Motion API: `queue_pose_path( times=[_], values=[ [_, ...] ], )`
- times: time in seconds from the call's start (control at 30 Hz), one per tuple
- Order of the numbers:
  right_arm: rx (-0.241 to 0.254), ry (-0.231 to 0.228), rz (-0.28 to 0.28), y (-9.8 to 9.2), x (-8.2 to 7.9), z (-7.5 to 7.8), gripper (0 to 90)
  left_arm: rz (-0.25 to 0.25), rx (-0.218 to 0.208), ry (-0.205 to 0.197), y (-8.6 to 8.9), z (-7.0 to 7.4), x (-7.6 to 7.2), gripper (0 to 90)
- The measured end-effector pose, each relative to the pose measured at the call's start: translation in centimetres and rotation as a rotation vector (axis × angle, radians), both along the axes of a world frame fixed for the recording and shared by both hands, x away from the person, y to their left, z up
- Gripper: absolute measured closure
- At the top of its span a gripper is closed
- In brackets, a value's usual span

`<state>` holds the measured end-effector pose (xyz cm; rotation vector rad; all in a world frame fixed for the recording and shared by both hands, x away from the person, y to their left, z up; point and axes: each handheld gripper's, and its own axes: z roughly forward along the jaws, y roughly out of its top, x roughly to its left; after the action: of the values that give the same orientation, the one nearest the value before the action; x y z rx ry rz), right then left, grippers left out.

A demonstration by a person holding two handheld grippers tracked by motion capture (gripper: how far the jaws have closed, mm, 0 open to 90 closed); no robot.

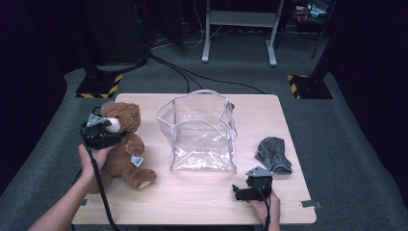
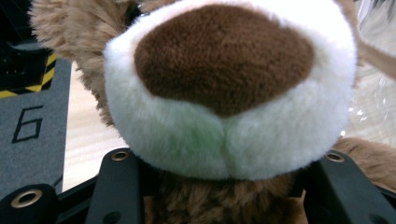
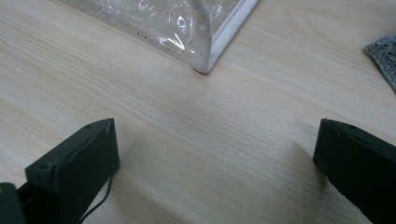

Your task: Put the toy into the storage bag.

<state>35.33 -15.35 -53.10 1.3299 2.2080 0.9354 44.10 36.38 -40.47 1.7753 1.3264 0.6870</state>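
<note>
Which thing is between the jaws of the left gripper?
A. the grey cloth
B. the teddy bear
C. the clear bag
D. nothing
B: in the left gripper view the teddy bear's fur, just under its muzzle, sits between the two black jaws of the left gripper, pressed by both.

The clear plastic bag is standing open-topped at the table's middle, blocking straight passage between left and right. Bare wood is lying open along the near edge. The teddy bear is filling the left side; a grey cloth is lying near the right edge.
</note>
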Motion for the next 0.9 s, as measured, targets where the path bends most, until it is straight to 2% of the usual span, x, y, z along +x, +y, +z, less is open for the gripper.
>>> queue_pose_path(
  times=[0.13, 0.33, 0.53, 0.77, 0.9],
  values=[
    [0.000, 0.000, 0.000, 0.0, 0.0, 0.0, 0.0, 0.002, -0.009, -0.035, -0.1, 1.0, 0.2, 48.8],
    [0.000, 0.000, 0.000, 0.0, 0.0, 0.0, 0.0, 0.010, -0.010, -0.062, -0.3, 2.3, 0.7, 48.6],
    [0.000, 0.000, 0.000, 0.0, 0.0, 0.0, 0.0, 0.013, 0.000, -0.089, -0.5, 3.7, 1.2, 48.4],
    [0.000, 0.000, 0.000, 0.0, 0.0, 0.0, 0.0, 0.016, 0.014, -0.139, -1.2, 5.5, 1.7, 48.1],
    [0.000, 0.000, 0.000, 0.0, 0.0, 0.0, 0.0, 0.019, 0.022, -0.152, -1.4, 6.5, 2.0, 47.9]
  ],
)
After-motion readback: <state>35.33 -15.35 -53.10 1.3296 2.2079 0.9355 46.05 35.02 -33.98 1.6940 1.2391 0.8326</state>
